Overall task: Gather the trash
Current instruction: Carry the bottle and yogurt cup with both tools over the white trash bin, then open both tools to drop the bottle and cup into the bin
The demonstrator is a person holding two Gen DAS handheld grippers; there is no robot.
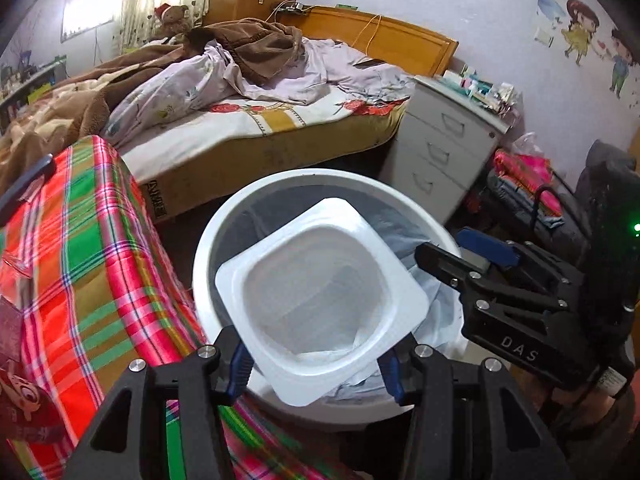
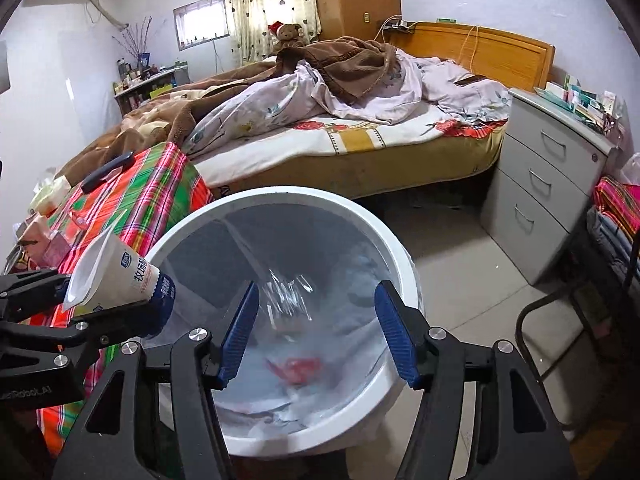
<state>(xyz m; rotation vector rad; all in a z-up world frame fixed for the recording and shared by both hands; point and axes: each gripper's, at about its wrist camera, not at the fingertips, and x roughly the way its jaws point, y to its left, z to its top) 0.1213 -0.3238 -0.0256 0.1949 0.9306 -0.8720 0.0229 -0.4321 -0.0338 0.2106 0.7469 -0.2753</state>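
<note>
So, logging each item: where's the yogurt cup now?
In the left gripper, the yogurt cup hangs over the white trash bin, beside the plaid-covered table.

White letters "DAS" stand on the black body of the right gripper (image 1: 472, 258), at the right of the left wrist view. In the right wrist view, pale lettering on the left gripper (image 2: 116, 300) at the near left ends in "Robot.AI"; its start is cut off. The yogurt cup (image 2: 120, 280) it holds bears a small blue logo and the Chinese characters "牧场"; the smaller print is unreadable.
</note>
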